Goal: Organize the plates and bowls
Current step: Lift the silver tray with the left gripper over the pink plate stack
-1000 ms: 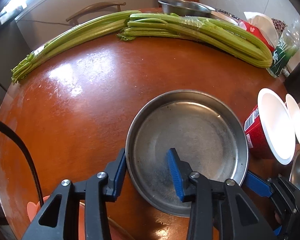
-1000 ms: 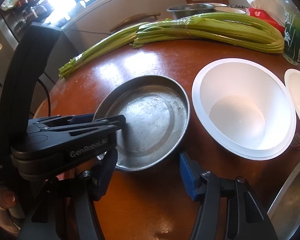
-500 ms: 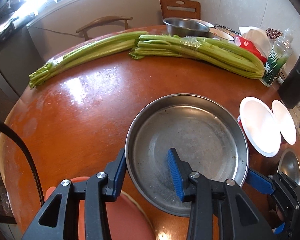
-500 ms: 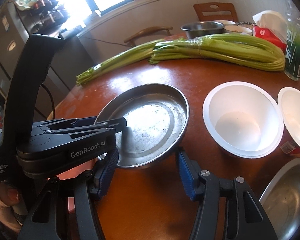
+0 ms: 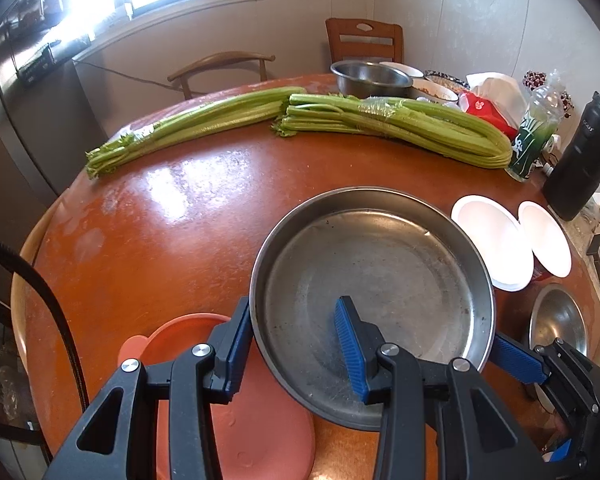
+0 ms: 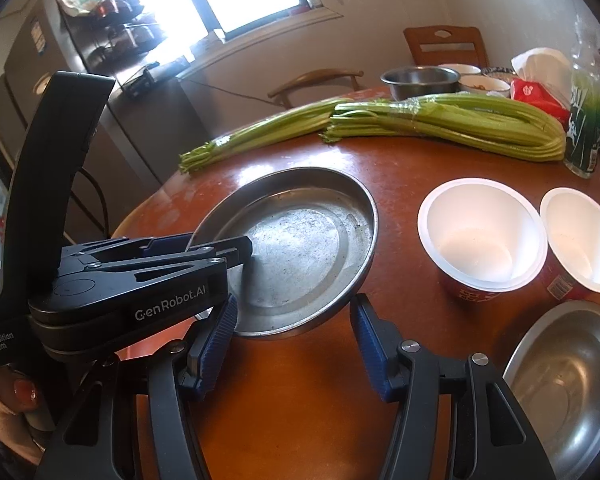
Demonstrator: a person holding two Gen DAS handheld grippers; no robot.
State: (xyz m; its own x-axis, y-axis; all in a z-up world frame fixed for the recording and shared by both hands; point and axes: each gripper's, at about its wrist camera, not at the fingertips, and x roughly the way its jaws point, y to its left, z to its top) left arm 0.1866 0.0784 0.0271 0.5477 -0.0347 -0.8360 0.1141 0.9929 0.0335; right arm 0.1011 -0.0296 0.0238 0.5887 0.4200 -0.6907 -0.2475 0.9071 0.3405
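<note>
A shallow steel plate point(image 5: 380, 272) hangs tilted above the round orange-brown table point(image 5: 160, 240). My left gripper point(image 5: 292, 312) is shut on its near rim, one blue pad outside and one inside the plate. In the right wrist view the same plate point(image 6: 300, 248) shows with the left gripper point(image 6: 220, 250) clamped on its left rim. My right gripper point(image 6: 294, 320) stands open just below the plate's near edge, its pads apart from the rim. A salmon-pink plate point(image 5: 252, 420) lies on the table under the left gripper. A steel bowl point(image 6: 568, 380) sits at the near right.
Two red paper bowls with white insides point(image 6: 480, 232) point(image 6: 580, 236) stand right of the plate. Celery bundles point(image 5: 400, 124) lie across the far side, with a steel bowl point(image 5: 370, 76), dishes and a red pack behind. A green bottle point(image 5: 534, 136) and black flask point(image 5: 584, 152) stand far right.
Both grippers have risen and drawn back, the steel plate going up with the left one. The pink plate beneath has come into view, and the table's things look smaller.
</note>
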